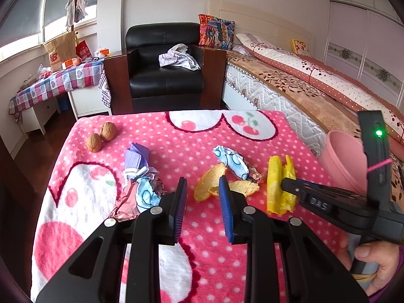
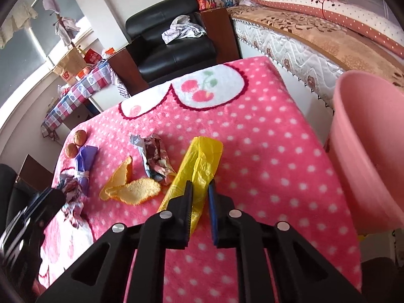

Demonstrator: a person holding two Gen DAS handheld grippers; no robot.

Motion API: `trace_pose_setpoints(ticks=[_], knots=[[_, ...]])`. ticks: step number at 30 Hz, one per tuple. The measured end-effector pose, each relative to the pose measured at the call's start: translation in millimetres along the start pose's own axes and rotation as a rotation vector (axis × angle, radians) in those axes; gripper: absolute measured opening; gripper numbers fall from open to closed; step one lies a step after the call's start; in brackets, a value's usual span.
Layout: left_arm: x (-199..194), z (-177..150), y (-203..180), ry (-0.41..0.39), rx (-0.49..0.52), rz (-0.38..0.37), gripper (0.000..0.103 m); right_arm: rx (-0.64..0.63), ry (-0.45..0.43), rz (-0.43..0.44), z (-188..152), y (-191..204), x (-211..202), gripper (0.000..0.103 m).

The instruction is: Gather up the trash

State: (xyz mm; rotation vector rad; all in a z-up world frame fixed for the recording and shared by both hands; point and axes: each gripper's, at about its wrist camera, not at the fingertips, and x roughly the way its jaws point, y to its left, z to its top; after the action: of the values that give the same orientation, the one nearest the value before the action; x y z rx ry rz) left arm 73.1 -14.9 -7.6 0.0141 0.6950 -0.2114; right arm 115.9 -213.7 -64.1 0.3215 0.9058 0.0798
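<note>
A: What are the right fingers (image 2: 200,197) doing?
B: They are pinching the yellow plastic bag (image 2: 199,166). The crumpled film sits between the two pads, and the rest of it trails away ahead of them, flat on the table (image 2: 265,151) under its pink dotted blanket.
A: And the left fingers (image 1: 203,197)?
B: Spread, with nothing between them. They hang just above the blanket.
A: What lies closest to them?
B: Just ahead of the right-hand pad is the orange peel (image 1: 212,181), in two curled pieces. Just beside the left-hand pad is a heap of crumpled wrappers (image 1: 141,192), pink, blue and white.
A: Farther on?
B: Beyond the peel lies another crumpled wrapper (image 1: 234,162), blue and white. Beyond the heap is a folded purple wrapper (image 1: 136,155). Farther still, off to the left of the fingers, two walnuts (image 1: 101,136) touch each other near the table's far corner.
A: Where does the trash go?
B: A pink bin (image 2: 366,151) stands well to the right of the right fingers, beside the table's edge, near the bed (image 2: 315,35).
A: Anything of the person?
B: A hand (image 1: 373,265) grips the right handle.
</note>
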Motion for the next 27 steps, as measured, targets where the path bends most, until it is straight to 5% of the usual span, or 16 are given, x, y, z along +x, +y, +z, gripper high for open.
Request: trace_pose_setpoints(ticks=[11, 25, 27], knots=[[33.2, -1.1, -5.7, 0.116, -0.031, -0.041, 0.026, -0.126, -0.051, -0.043, -19.7, -13.6, -44.8, 0.011], [72.9, -1.8, -30.5, 0.177, -0.012, 0.061, 0.025, -0.091, -0.030, -0.023, -23.9, -39.3, -46.8, 0.011], [73.8, -1.7, -32.3, 0.178, -0.005, 0.069, 0.012, -0.086, -0.030, -0.024, -24.3, -41.6, -48.3, 0.011]])
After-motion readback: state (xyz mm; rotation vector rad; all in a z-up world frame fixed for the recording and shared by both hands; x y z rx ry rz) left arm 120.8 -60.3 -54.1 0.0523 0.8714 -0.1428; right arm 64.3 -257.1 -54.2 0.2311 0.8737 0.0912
